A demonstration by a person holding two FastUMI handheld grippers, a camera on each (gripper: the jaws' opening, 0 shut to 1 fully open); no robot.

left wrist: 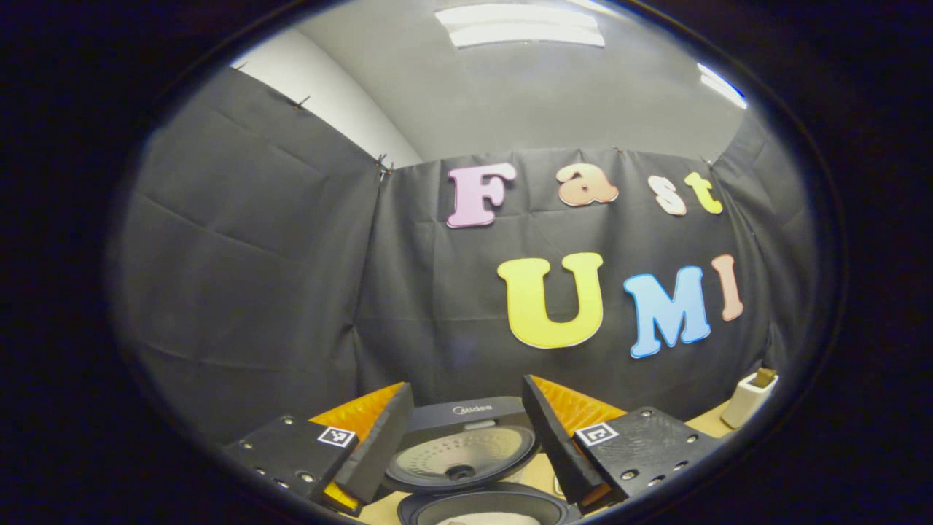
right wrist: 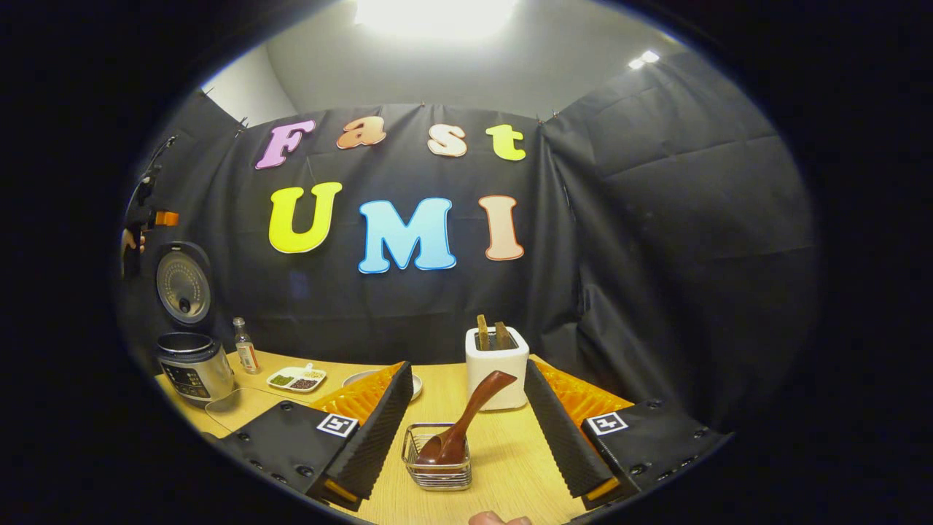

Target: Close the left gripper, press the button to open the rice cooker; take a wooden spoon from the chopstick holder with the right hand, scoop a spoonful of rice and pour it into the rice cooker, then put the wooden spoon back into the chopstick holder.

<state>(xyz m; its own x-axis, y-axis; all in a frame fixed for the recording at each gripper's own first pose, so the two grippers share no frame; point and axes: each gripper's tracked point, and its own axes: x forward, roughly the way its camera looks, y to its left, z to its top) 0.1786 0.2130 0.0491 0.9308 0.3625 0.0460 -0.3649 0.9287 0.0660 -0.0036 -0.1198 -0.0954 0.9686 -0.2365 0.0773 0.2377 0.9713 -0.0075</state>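
The left gripper [left wrist: 466, 437] hangs above the open dark rice cooker with its silver inner lid raised [left wrist: 461, 456]; its tongs stand apart, holding nothing, with the cooker's pot rim between them at 6 o'clock in the left gripper view. A white square toaster-like box [left wrist: 749, 398] sits at 4 o'clock there.

The right gripper [right wrist: 466, 430] also has its tongs apart and empty. Between them, at 6 o'clock in the right gripper view, a brown wooden spoon [right wrist: 466, 419] stands bowl-down and tilted in a small wire-mesh chopstick holder [right wrist: 437, 467] on the light wooden table [right wrist: 510, 467]. Just behind it stands the white box.

At 9 o'clock in that view sits the rice cooker, lid upright, with a small clear bottle [right wrist: 246, 346] beside it and a white divided dish of grains [right wrist: 296, 378] near.
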